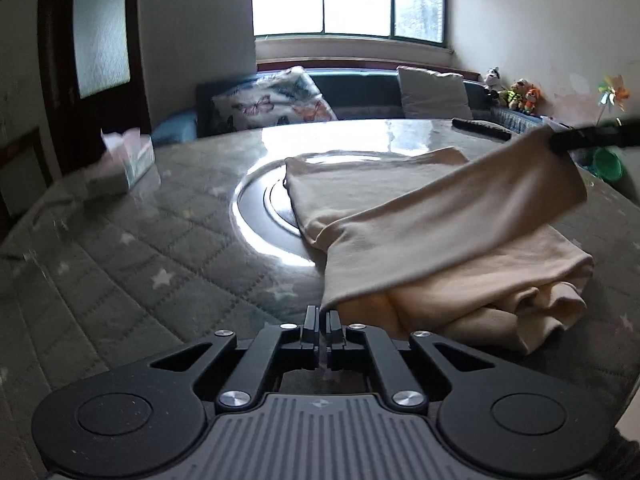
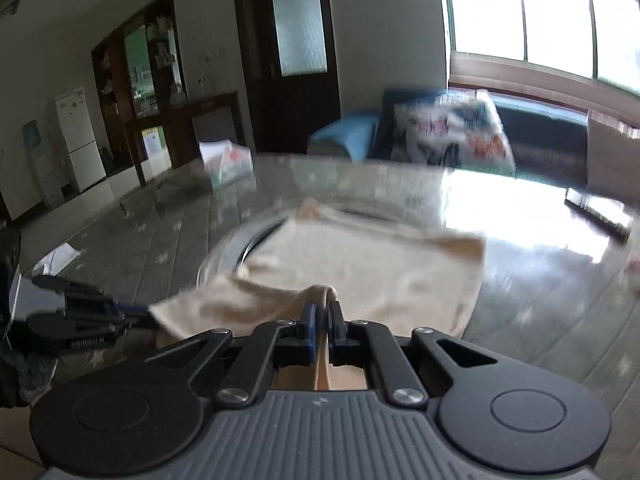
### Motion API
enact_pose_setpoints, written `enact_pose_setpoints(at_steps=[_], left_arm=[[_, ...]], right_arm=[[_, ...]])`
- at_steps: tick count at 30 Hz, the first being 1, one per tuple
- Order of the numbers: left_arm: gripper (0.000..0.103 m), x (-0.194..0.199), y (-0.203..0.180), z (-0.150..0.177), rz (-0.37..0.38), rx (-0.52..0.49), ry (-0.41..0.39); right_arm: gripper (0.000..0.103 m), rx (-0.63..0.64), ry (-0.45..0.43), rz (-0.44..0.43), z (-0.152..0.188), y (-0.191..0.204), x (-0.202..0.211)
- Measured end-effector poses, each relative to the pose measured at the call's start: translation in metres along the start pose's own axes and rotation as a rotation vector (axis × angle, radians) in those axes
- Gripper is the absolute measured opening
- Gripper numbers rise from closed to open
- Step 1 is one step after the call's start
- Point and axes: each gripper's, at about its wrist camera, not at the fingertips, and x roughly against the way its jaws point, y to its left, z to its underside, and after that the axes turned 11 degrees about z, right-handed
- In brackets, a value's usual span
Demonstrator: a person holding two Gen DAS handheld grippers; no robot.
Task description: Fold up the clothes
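Cream cloth lies on the round surface, partly over the dark disc at the middle and reaching toward the near edge. Its near part is bunched in folds, and one long flap is lifted off the pile.

Left tongs are closed on the near corner of that flap, low by the near edge of the surface; the jaws meet with only a thin strip of cloth between them. Right tongs are likewise pinched shut on a fold of cloth, which runs back between the jaws toward the camera. In the left wrist view the right tongs show as a dark bar at the right edge, holding the far end of the flap up above the pile, so the flap hangs stretched between the two.

A tissue box stands near the left edge of the surface, well apart from the cloth. A dark remote lies at the far edge.
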Motion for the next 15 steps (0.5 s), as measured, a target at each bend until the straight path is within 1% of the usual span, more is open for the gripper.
enact_pose_setpoints(at_steps=[2, 3, 5, 7, 9, 10, 11, 13, 15], left_arm=[[0.002, 0.003, -0.005, 0.001, 0.0, -0.033, -0.003], [0.002, 0.003, -0.008, 0.002, -0.007, -0.052, 0.0], [0.002, 0.003, -0.012, 0.003, -0.008, -0.077, 0.01], [0.002, 0.001, -0.013, 0.005, -0.008, -0.087, 0.031], [0.002, 0.0, -0.009, 0.006, -0.009, -0.085, 0.054], [0.003, 0.001, -0.008, 0.006, -0.002, -0.083, 0.063], [0.007, 0.004, -0.005, 0.005, 0.004, -0.077, 0.069], [0.007, 0.01, -0.003, 0.002, 0.006, -0.079, 0.068], [0.007, 0.015, -0.002, -0.006, -0.007, -0.092, 0.05]], right_arm=[[0.005, 0.005, -0.016, 0.027, -0.004, -0.004, 0.002], [0.005, 0.0, -0.008, 0.046, -0.003, -0.008, -0.001], [0.005, -0.009, 0.025, 0.067, 0.004, -0.014, -0.013], [0.005, -0.004, 0.061, 0.105, 0.019, -0.018, -0.031], [0.006, -0.039, 0.134, 0.095, 0.032, -0.024, -0.048], [0.006, -0.052, 0.156, 0.094, 0.038, -0.027, -0.053], [0.006, -0.045, 0.162, 0.107, 0.041, -0.028, -0.055], [0.007, -0.048, 0.151, 0.115, 0.041, -0.032, -0.052], [0.008, -0.057, 0.123, 0.108, 0.036, -0.035, -0.043]])
